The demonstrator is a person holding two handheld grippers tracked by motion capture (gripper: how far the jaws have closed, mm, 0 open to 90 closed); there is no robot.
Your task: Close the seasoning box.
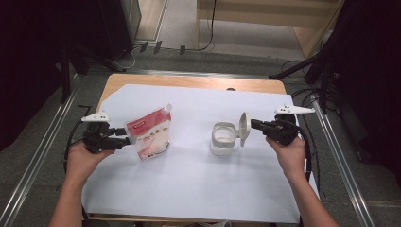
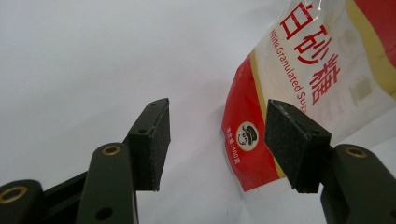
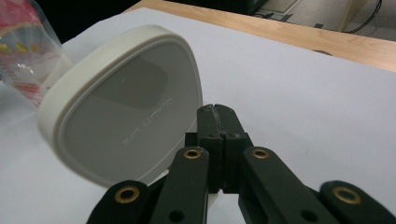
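High view: white container [image 1: 222, 138] sits mid-sheet on the white paper [image 1: 198, 189], its hinged lid [image 1: 244, 127] standing upright. Right gripper [image 1: 254, 124] jaws pressed fully together, tips against the lid's outer face, nothing between them. Left gripper [image 1: 124, 137] jaws part open around the edge of the upright granulated sugar pouch [image 1: 152, 134], pads not pressing it.

On the table:
- 1 red-and-white plastic sugar pouch [image 1: 152, 134], upright, at 9 o'clock.
- 1 white square plastic container [image 1: 223, 138], at 3 o'clock, with 1 hinged white lid [image 1: 244, 127] raised.
- 1 white paper sheet [image 1: 198, 184] covering 1 wooden tabletop [image 1: 189, 82].
- 2 black two-jaw grippers: left gripper [image 1: 124, 137], right gripper [image 1: 254, 124].
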